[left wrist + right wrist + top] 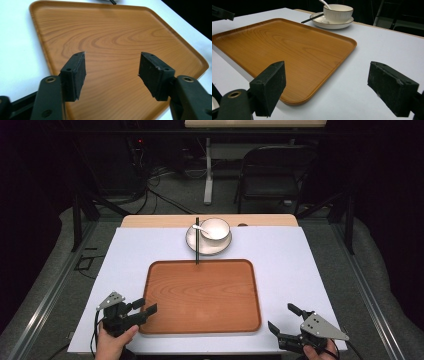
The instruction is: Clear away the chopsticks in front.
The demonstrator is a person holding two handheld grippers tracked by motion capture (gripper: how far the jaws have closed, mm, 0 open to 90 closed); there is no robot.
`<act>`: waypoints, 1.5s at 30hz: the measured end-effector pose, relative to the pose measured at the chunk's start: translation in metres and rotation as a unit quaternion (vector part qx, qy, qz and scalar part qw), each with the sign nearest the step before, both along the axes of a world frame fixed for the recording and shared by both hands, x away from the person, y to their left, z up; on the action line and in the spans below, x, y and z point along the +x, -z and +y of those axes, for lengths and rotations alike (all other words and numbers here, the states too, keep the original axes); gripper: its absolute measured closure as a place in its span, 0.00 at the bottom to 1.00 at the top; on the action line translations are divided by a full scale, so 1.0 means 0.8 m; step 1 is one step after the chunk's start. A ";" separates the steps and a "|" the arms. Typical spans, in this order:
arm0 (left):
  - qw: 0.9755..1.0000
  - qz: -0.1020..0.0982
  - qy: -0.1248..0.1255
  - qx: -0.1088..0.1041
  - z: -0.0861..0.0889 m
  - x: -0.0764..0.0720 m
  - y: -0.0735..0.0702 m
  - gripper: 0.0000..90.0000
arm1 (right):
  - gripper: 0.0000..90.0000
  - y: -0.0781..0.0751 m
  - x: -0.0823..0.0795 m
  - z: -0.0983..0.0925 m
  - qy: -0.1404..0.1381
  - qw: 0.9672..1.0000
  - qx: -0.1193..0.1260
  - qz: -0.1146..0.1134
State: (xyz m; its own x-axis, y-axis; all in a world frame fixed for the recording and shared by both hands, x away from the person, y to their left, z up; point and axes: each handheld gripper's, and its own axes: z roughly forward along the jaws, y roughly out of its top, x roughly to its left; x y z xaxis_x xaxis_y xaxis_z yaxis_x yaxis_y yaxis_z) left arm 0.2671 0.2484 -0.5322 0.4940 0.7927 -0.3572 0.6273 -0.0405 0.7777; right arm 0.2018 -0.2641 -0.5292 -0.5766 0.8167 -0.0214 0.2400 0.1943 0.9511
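An empty wooden tray [202, 295] lies in the middle of the white table. Behind it a white bowl [215, 228] with a white spoon [199, 228] in it stands on a white plate [208, 246]. A pair of dark chopsticks [197, 240] rests across the plate's left side, tips on the tray's far rim. My left gripper [141, 307] is open at the tray's near left corner, jaws over the tray [112, 45]. My right gripper [284, 317] is open, right of the tray's near right corner [312, 50]. The bowl [337, 12] and plate [332, 23] lie beyond.
The white sheet [290, 265] covers the table, whose wooden far edge [150, 220] shows behind it. A black folding chair [272, 170] and a white table leg [208, 170] stand on the floor beyond. Cables lie on the floor at the back left.
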 end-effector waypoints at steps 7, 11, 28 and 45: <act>1.000 0.003 0.015 0.009 -0.022 0.041 -0.035 0.48 | 0.16 0.000 0.000 0.000 0.000 1.000 0.000 -0.001; 0.999 -0.017 0.023 0.014 -0.037 0.062 -0.056 0.48 | 0.16 0.000 0.000 0.000 0.000 1.000 0.001 0.002; 0.999 -0.001 0.039 0.015 -0.085 0.147 -0.090 0.49 | 0.16 0.000 0.000 0.000 0.000 1.000 0.001 0.000; 0.997 0.061 -0.013 0.042 -0.111 0.220 -0.086 0.56 | 0.16 0.000 0.000 -0.003 0.004 1.000 0.008 0.001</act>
State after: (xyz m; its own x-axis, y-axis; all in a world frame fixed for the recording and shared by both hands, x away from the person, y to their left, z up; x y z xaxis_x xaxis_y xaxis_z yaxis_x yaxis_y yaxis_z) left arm 0.4428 0.1594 -0.4637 0.4295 0.8341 -0.3461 0.7190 -0.0840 0.6899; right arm 0.2021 -0.2664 -0.5295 -0.5696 0.8219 -0.0069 0.2441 0.1772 0.9534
